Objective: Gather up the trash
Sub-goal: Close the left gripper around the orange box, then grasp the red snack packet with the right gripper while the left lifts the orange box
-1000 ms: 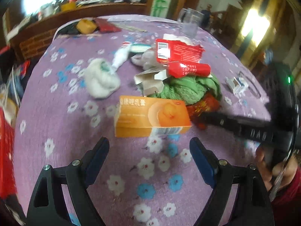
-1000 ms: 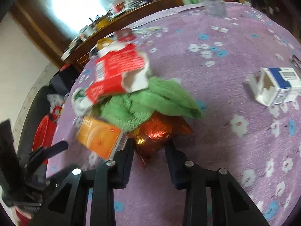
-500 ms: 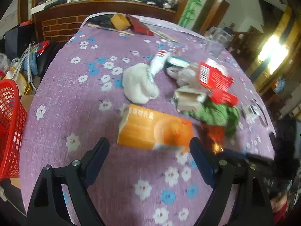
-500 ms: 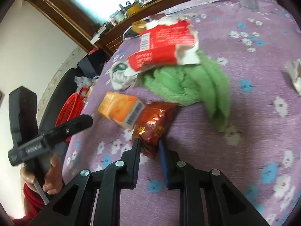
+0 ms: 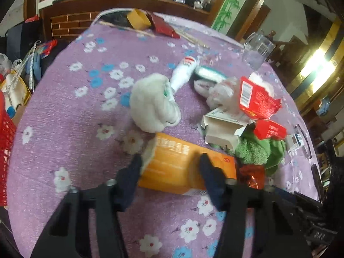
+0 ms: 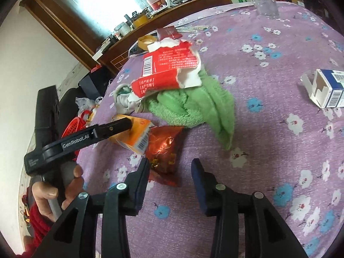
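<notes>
An orange box [image 5: 172, 163] lies on the purple flowered tablecloth [image 5: 86, 111]. My left gripper [image 5: 169, 163] is closing on it, both pads pressing against its sides. In the right wrist view one of its fingers [image 6: 116, 126] lies along the orange box [image 6: 137, 137]. A red foil wrapper [image 6: 165, 148] rests flat on the cloth. My right gripper [image 6: 171, 163] is opening just behind it; the wrapper's near end lies between the jaws beside the left finger, not pinched. A torn red carton [image 6: 172, 64] sits on a green towel [image 6: 193, 103].
A crumpled white wad [image 5: 152, 105], a white tube [image 5: 182, 73] and an open pale carton [image 5: 221, 129] lie beyond the box. A blue-white box [image 6: 329, 88] sits at right, a glass [image 5: 257, 51] at the far edge. A red basket [image 5: 6, 150] stands off the table's left.
The left gripper came forward and its wide jaws closed around the orange box. The right jaws, which pinched the red foil wrapper, have spread and let it go.
</notes>
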Demonstrator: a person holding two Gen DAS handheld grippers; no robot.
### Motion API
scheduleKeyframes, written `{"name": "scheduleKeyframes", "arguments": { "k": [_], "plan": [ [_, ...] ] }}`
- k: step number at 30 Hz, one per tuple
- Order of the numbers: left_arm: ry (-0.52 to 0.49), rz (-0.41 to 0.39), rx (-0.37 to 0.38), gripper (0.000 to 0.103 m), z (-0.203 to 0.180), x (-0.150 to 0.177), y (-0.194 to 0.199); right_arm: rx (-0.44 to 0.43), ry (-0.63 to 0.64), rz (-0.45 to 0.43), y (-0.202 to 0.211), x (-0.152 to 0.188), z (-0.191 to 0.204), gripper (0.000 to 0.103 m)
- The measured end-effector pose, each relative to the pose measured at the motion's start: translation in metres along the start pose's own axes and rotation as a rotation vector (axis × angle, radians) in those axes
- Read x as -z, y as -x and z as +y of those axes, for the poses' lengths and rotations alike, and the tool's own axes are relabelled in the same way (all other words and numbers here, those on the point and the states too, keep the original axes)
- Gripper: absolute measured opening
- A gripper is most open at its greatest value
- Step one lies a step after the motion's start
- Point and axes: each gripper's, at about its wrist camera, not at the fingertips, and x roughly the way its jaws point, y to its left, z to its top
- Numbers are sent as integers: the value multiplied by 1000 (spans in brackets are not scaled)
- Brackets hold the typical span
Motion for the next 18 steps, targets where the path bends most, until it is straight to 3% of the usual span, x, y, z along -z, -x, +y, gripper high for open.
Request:
{"name": "scheduleKeyframes", "arguments": {
  "k": [2,5,8,16,18],
  "plan": [
    [6,-13,8,29,5,4,8,1,1,2,0,-1,1,50],
    [-12,-21,32,17,8,9,18,6,10,6,-4,-2,6,52],
    [-35,-13,53,11,8,17,23,12,22,13,-12,-1,15,52],
    [-201,25,121,12,-9,44,37,35,14,13,-12,-2,16,52],
    [-266,33,119,24,-12,49,40,45,8,6,-8,-3,14,52]
  ]
}}
